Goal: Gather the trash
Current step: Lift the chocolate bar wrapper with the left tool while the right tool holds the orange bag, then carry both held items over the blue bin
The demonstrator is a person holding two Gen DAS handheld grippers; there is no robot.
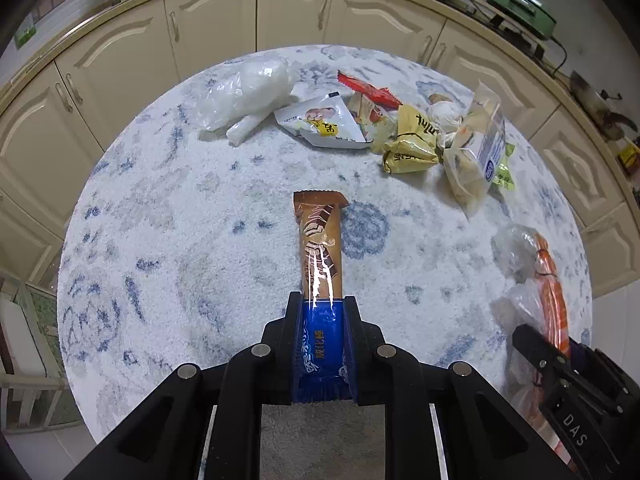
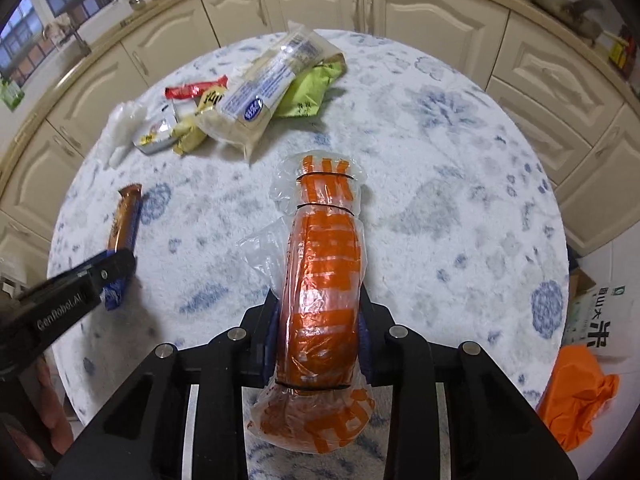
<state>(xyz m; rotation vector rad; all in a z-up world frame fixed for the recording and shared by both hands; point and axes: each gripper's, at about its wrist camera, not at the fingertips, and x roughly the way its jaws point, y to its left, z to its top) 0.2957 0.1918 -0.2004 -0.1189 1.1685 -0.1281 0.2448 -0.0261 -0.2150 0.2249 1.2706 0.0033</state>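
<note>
The left tool (image 1: 322, 300) is closed on a brown and blue snack bar wrapper (image 1: 320, 248), its two fingers pressing the blue end from either side while the brown end points away over the round table (image 1: 168, 208); from the right wrist view the same wrapper (image 2: 125, 220) shows at the left, angled with its brown end uppermost in the picture and its blue end in the left tool (image 2: 116, 268); the right tool (image 2: 318, 316) is closed around an orange roll in clear plastic (image 2: 320, 280), bound with thin black bands, which runs lengthwise between the fingers and sticks out past them at both ends; from the left wrist view this roll (image 1: 548, 280) lies at the right edge beside the right tool (image 1: 536, 344); at the far side of the table lies a heap of trash: a white plastic bag (image 1: 248, 96), a red wrapper (image 1: 368, 88), a white triangular packet (image 1: 324, 122), yellow wrappers (image 1: 408, 144), a clear bag with a blue label (image 1: 476, 152) and a green packet (image 2: 308, 92) under it; cream cupboard doors (image 1: 216, 12) curve behind the table; something orange (image 2: 576, 400) lies on the floor at the right.
</note>
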